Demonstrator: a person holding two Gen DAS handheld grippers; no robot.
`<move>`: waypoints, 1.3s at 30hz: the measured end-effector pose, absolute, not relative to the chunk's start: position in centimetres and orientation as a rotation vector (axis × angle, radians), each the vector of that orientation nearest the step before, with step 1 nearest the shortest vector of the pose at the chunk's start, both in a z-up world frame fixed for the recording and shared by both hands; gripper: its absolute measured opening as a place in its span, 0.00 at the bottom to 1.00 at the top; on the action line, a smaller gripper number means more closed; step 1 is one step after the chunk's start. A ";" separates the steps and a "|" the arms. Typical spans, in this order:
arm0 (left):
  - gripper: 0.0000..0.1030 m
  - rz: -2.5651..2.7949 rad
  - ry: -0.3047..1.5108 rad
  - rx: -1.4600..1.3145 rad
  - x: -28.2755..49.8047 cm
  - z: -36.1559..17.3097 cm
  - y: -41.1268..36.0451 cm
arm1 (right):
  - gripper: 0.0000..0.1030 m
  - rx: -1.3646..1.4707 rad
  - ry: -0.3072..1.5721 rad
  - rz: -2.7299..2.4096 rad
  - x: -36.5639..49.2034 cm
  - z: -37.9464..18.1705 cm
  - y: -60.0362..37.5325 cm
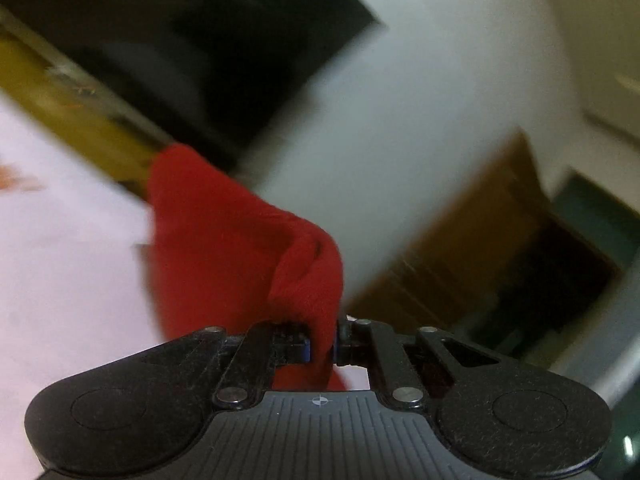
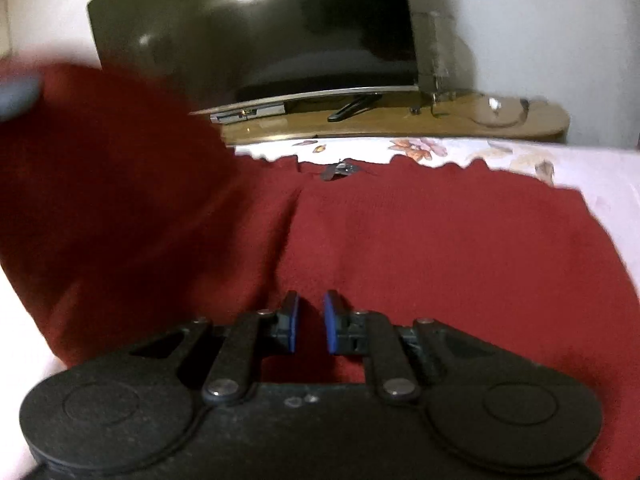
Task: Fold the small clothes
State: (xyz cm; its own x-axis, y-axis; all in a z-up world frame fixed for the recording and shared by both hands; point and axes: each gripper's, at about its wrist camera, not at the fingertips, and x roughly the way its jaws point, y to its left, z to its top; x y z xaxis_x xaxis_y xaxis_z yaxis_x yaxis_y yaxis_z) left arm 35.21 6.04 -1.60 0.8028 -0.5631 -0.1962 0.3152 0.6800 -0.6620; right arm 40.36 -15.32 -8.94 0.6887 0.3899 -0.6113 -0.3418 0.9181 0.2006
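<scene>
Fingers of the left gripper (image 1: 320,346) pinch a fold of the red garment (image 2: 440,248); the right gripper (image 2: 311,322) hangs spread above it.
The garment lies on the pale floral sheet (image 2: 600,176), its left part lifted; a dark television (image 2: 256,32) stands beyond.

No text, label, brand or number can be read in either view. The only sign is a small white crosshair mark (image 1: 321,401) printed on the ribbed grey body of the left gripper, at the near middle of the left wrist view.
</scene>
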 end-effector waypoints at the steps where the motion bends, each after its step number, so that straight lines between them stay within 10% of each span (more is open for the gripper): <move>1: 0.09 -0.560 0.424 -0.619 36.0 -1.3 4.2 | 0.14 0.146 0.717 0.422 40.4 -8.9 -16.5; 4: 0.09 -0.665 0.523 -0.566 38.2 -2.7 -0.9 | 0.19 0.469 0.729 0.393 40.3 -8.4 -23.1; 10: 0.10 -0.712 0.859 -0.361 41.6 -11.7 -10.7 | 0.73 0.909 0.555 0.173 35.2 -8.3 -39.0; 16: 0.56 -0.769 0.677 -0.330 37.6 -7.0 -8.5 | 0.73 0.932 0.515 0.239 33.7 -6.4 -42.5; 34: 0.59 -0.317 0.745 -0.412 39.5 -10.2 1.2 | 0.66 0.885 0.843 0.438 38.0 -9.0 -34.7; 39: 0.59 -0.320 0.720 -0.397 40.7 -9.8 0.9 | 0.14 0.655 0.845 0.377 38.8 -8.3 -32.9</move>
State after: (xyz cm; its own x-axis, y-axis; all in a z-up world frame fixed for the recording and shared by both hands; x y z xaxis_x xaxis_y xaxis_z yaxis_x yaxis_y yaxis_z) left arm 40.67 0.94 -9.75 0.7095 -0.4135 -0.5706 0.1461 0.8784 -0.4550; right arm 38.85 -32.95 -8.27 0.6155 0.5500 -0.5644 -0.0530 0.7435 0.6667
